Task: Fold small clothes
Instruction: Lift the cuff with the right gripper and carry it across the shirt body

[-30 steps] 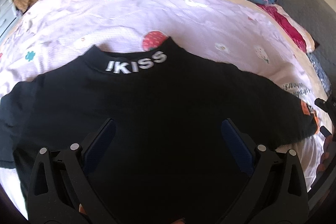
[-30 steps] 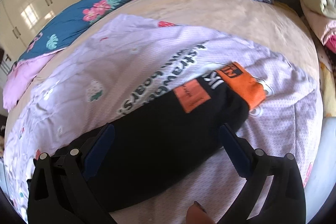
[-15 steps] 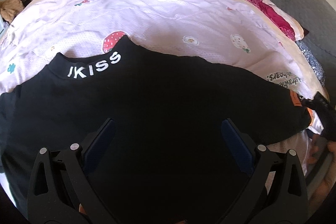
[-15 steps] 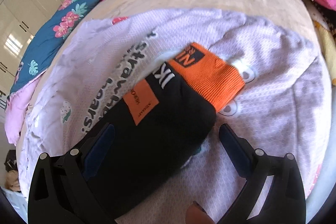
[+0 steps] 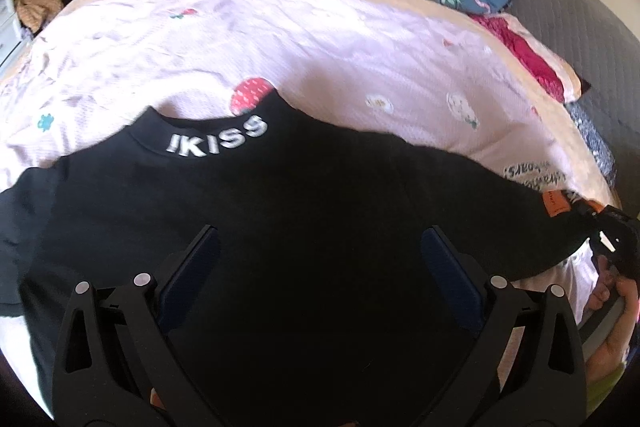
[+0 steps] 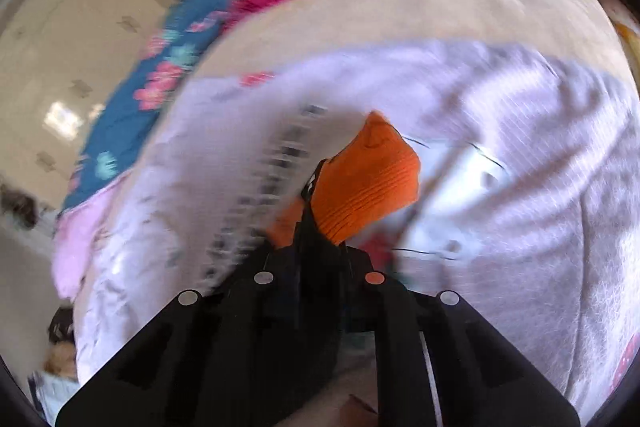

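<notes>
Black top (image 5: 280, 227) lies flat on the lilac blanket (image 5: 320, 47) on the bed, collar with white lettering toward the pillow end, long axis running sleeve to sleeve across the bed. Its sleeve with the orange cuff (image 6: 364, 183) reaches toward the bed's right edge. Right gripper (image 6: 316, 211) is at that sleeve end, far nearer to it than the left one; jaws nearly closed and pinching the sleeve just behind the cuff, so the cuff sticks out past the fingertips. View is motion-blurred. Left gripper (image 5: 320, 247) hovers over the middle of the top's body, jaws wide apart, holding nothing; contact with the cloth can't be told. Likely next: carry the sleeve inward across the body toward the left gripper.
</notes>
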The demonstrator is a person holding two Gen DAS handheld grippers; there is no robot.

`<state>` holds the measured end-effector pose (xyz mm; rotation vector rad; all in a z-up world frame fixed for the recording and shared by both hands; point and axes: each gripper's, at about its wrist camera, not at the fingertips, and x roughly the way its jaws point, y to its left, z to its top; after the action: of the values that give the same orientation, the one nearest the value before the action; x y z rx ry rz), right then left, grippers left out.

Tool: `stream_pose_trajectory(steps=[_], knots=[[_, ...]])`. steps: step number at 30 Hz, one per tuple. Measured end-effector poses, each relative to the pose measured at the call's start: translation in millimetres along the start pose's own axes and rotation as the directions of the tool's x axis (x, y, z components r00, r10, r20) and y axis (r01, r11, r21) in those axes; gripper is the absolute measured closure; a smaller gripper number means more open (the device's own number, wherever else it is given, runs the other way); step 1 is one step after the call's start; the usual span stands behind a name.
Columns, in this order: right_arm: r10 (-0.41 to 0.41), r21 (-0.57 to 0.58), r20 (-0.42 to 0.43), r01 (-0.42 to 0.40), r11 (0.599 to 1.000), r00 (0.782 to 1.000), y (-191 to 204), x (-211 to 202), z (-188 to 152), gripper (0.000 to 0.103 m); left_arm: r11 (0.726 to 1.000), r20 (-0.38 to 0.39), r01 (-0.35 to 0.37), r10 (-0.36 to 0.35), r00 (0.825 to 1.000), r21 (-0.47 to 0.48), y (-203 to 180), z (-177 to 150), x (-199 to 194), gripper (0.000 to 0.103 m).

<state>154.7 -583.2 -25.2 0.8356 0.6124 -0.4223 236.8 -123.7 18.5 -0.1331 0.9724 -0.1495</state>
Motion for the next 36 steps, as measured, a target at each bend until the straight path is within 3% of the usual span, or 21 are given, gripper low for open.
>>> stream_pose_trajectory(steps=[6, 13, 25, 31, 36], knots=[[0.195, -0.182, 0.002, -0.191, 0.965, 0.981, 54.6, -33.8, -15.1, 0.091, 0.998, 0.033, -0.012, 0.014, 0.999, -0.055, 25.3, 9.3, -29.3, 0.009], [0.385, -0.33, -0.074, -0.386, 0.861, 0.92, 113.0, -62.7, -36.7, 0.091, 0.993, 0.079, -0.026, 0.035, 0.996, -0.112, 53.7, 17.3, -63.4, 0.009], [0.489, -0.457, -0.183, -0.514, 0.726, 0.853, 170.2, -91.3, -82.6, 0.091, 0.977, 0.128, 0.051, -0.025, 0.991, -0.206, 94.1, 20.9, -92.9, 0.009], [0.494, -0.5, -0.25, -0.548, 0.671, 0.833, 195.2, -93.6, -116.4, 0.091, 0.962, 0.128, 0.088, -0.056, 0.99, -0.258, 116.2, 15.8, -89.5, 0.009], [0.484, -0.559, -0.314, -0.571, 0.601, 0.817, 216.4, -95.3, -155.0, 0.091, 0.954, 0.12, 0.094, -0.062, 0.991, -0.285, 129.5, 10.4, -84.4, 0.009]])
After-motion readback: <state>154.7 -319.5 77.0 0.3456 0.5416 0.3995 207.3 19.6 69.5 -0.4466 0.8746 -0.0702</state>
